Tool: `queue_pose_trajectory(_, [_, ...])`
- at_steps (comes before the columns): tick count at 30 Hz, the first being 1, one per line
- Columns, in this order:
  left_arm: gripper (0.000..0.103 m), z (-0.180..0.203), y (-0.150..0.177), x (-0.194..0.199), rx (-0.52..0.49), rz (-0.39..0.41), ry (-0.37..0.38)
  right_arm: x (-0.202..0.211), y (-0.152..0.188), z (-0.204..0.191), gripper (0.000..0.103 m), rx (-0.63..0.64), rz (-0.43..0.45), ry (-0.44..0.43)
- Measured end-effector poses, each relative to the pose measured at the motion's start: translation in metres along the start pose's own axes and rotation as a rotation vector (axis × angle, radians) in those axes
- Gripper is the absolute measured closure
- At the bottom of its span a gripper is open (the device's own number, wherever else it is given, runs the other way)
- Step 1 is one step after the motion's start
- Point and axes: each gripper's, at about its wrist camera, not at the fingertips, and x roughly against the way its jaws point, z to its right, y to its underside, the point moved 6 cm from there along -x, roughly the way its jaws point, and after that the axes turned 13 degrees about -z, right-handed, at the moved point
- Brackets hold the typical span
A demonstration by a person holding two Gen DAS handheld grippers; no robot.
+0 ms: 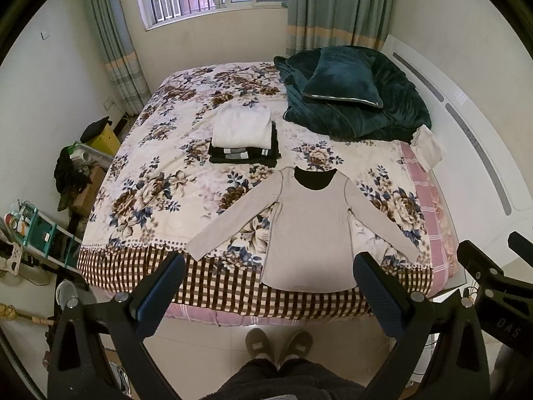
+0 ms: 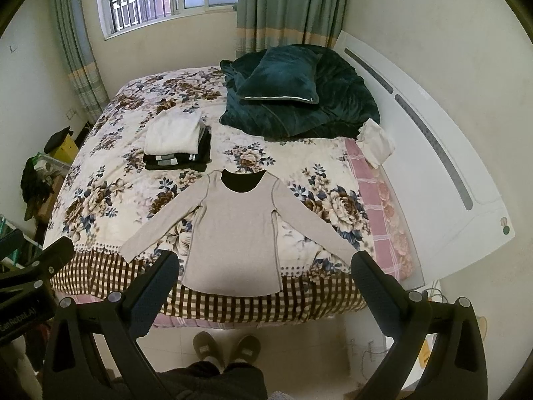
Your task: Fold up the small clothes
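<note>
I hold both tools above the foot of the bed (image 1: 140, 173), and neither has hold of anything. My left gripper (image 1: 269, 283) has its jaws spread wide, filling the lower part of the left wrist view, with nothing between them but air and the shirt far beyond. My right gripper (image 2: 263, 276) stands the same way, wide open and empty.

The beige long-sleeved shirt (image 1: 309, 230) lies flat at the centre of both views, neck with its dark lining toward the upper part of the frame, hem at the checked edge of the bedspread, both sleeves spread out diagonally toward lower left and lower right. I judge it is laid out and ready, with no fold made in it yet; this is the start of folding this piece.

Next, I think, each tool needs to come down to a sleeve end or a shoulder, pinch only the top layer of cloth, and carry the sleeve across the body without dragging the shirt off the edge.

Counted: one shirt spread out; one stack of folded clothes (image 1: 243, 136) just above it and to the left, a white piece on top of dark ones whose number I cannot tell; one crumpled white garment (image 1: 426, 148) at the right edge of the bed; one dark green quilt (image 1: 383, 106) with one matching pillow (image 1: 343, 78) on it; two slippers (image 1: 278, 343) at lower centre.
</note>
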Motion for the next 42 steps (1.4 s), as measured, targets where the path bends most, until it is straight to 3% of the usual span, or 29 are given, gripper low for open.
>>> queue_pose_trajectory(19, [0.000, -0.002, 0.002, 0.003, 0.002, 0.004, 0.012, 0.015, 0.000, -0.009, 0.000, 0.005, 0.009, 0.000])
queue_pose_trajectory(27, [0.000, -0.016, -0.014, -0.014, -0.004, 0.012, 0.013, 0.014, -0.001, -0.011, 0.000, -0.010, -0.002, -0.003])
queue_pose_trajectory(30, [0.000, -0.016, -0.029, -0.046, -0.020, 0.033, -0.026, -0.001, -0.006, -0.008, 0.000, -0.056, -0.029, -0.013])
queue_pose_trajectory(34, [0.000, -0.006, -0.048, -0.103, -0.051, 0.041, -0.055, -0.052, -0.014, 0.013, 0.000, -0.170, -0.092, 0.011])
queue_pose_trajectory(42, [0.000, 0.047, -0.079, -0.264, -0.093, -0.043, -0.123, -0.217, 0.000, 0.130, 0.000, -0.491, -0.225, 0.062])
